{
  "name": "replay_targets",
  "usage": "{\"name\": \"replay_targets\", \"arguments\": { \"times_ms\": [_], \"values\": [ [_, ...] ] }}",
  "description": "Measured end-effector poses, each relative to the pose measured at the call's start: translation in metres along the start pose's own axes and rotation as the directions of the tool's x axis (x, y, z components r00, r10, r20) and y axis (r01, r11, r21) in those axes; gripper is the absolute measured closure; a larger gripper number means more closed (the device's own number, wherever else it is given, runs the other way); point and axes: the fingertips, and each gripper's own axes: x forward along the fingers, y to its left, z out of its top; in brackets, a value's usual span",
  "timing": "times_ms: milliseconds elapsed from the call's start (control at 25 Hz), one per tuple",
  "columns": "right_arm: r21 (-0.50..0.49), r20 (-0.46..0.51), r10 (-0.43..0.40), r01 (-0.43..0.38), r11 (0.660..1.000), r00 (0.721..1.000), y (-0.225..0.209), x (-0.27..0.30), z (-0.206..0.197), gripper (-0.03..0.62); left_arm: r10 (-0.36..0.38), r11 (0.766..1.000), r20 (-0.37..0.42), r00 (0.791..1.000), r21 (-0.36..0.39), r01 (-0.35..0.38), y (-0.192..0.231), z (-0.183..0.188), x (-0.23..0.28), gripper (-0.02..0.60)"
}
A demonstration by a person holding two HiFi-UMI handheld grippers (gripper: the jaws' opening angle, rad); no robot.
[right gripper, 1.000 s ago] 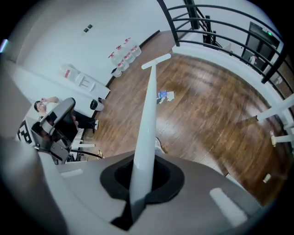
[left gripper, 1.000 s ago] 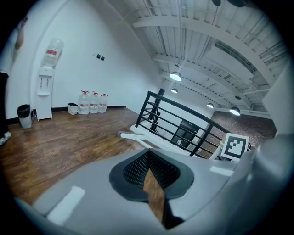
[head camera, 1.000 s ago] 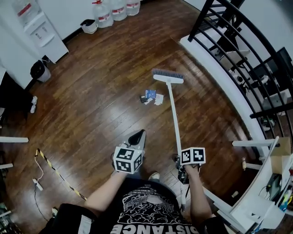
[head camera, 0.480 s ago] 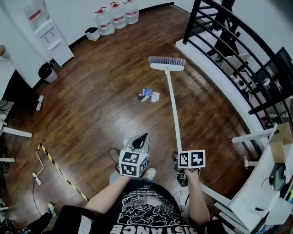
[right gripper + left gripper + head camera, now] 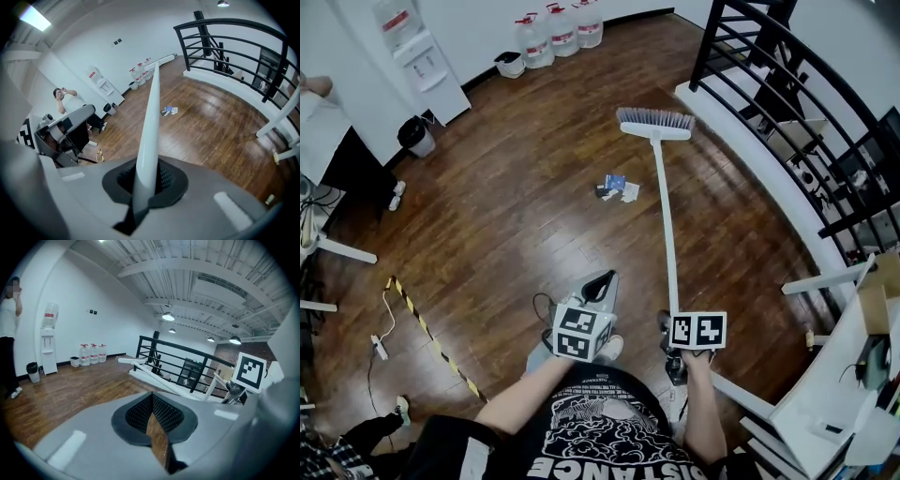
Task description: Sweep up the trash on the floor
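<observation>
A small heap of trash [image 5: 616,187], blue and white scraps, lies on the brown wooden floor. The broom has a long white handle [image 5: 666,225] and a grey-bristled head [image 5: 654,123], which sits beyond the trash and a little right of it. My right gripper [image 5: 672,323] is shut on the handle's near end. In the right gripper view the handle [image 5: 151,112] runs out from between the jaws of the right gripper [image 5: 144,180], with the trash [image 5: 169,110] just right of it. My left gripper [image 5: 600,284] hangs to the left, shut with nothing in it, pads touching [image 5: 152,416].
A black railing [image 5: 787,103] on a white curb bounds the floor on the right. Water bottles [image 5: 562,28], a white dispenser [image 5: 422,61] and a black bin [image 5: 416,136] stand by the far wall. A yellow-black strip [image 5: 427,337] lies at left. White desk legs [image 5: 825,281] stand at right.
The broom head has moved farther out, further beyond the trash. The left gripper has shifted slightly right. The trash has not moved.
</observation>
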Motion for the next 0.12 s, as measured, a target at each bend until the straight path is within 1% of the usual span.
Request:
{"name": "replay_targets", "arguments": {
  "times_ms": [120],
  "values": [
    [-0.013, 0.006, -0.009, 0.009, 1.000, 1.000, 0.0028, -0.0042, -0.0057, 0.594, -0.007, 1.000, 0.002, 1.000, 0.006, 0.007, -0.0057, -0.0024, -0.0066, 0.578]
  ]
}}
